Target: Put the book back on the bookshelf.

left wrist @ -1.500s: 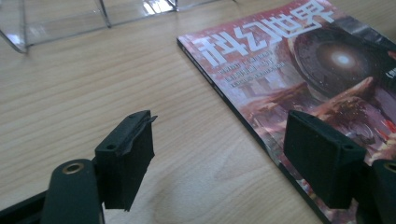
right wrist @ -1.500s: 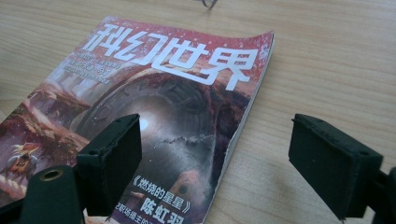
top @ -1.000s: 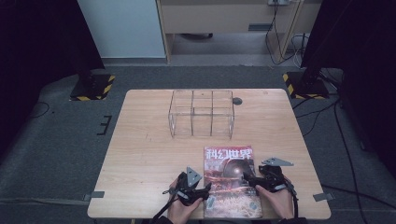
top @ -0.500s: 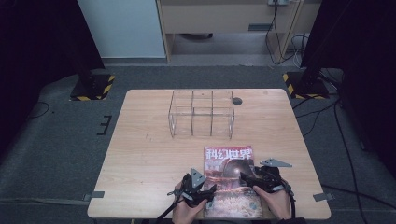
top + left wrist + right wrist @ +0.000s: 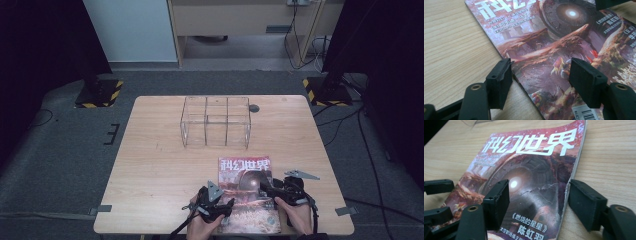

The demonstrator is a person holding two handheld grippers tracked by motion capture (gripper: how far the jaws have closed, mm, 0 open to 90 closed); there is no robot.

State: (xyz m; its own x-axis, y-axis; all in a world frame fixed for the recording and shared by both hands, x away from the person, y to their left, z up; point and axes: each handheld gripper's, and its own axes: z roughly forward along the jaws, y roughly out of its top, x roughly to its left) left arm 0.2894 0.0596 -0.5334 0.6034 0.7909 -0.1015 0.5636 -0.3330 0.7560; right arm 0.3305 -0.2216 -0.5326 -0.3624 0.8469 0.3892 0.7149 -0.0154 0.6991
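A magazine [image 5: 246, 185] with a red sci-fi cover and white Chinese title lies flat near the table's front edge. My left gripper [image 5: 226, 206] is at its near left edge; in the left gripper view the open gripper [image 5: 541, 80] straddles that edge of the magazine [image 5: 554, 37], one jaw over wood and one over the cover. My right gripper [image 5: 268, 188] is at the right edge; in the right gripper view the open gripper [image 5: 539, 202] straddles the magazine's [image 5: 529, 162] edge. Neither holds anything.
A clear acrylic divided box [image 5: 216, 122] stands at the table's far middle. A small dark round disc [image 5: 254, 107] lies just to its right. The left gripper's black fingers [image 5: 437, 187] show at the left of the right gripper view. The wooden table [image 5: 155, 165] has bare room left of the magazine.
My left gripper has shifted slightly right and toward the near edge, onto the magazine's left side. The right gripper and the magazine have barely moved.
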